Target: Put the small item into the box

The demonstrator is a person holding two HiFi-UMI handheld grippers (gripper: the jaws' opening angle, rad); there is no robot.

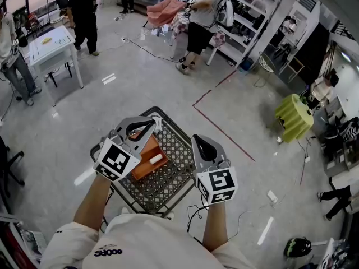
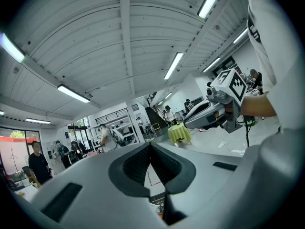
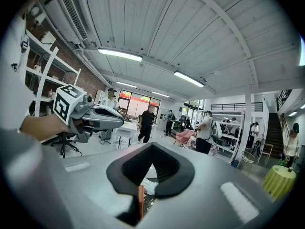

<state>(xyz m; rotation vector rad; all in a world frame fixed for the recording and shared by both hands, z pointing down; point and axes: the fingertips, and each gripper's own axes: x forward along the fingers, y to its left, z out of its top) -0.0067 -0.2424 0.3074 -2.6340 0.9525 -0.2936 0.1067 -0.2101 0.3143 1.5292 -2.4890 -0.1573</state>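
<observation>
No brand or label can be read; the dark print on the white shirt [image 1: 107, 252] is too small. Only in the head view is the small white item [image 1: 156, 158] seen, lying inside the orange box [image 1: 145, 166] on the black mesh table [image 1: 176, 150]. The left gripper [image 1: 150, 123] and right gripper [image 1: 199, 142] are held over the table, both clenched on nothing. Each is shown in the other's gripper view.

Small item [image 1: 155, 158] in the box [image 1: 144, 168] on the mesh table [image 1: 169, 179], left of its middle.
</observation>
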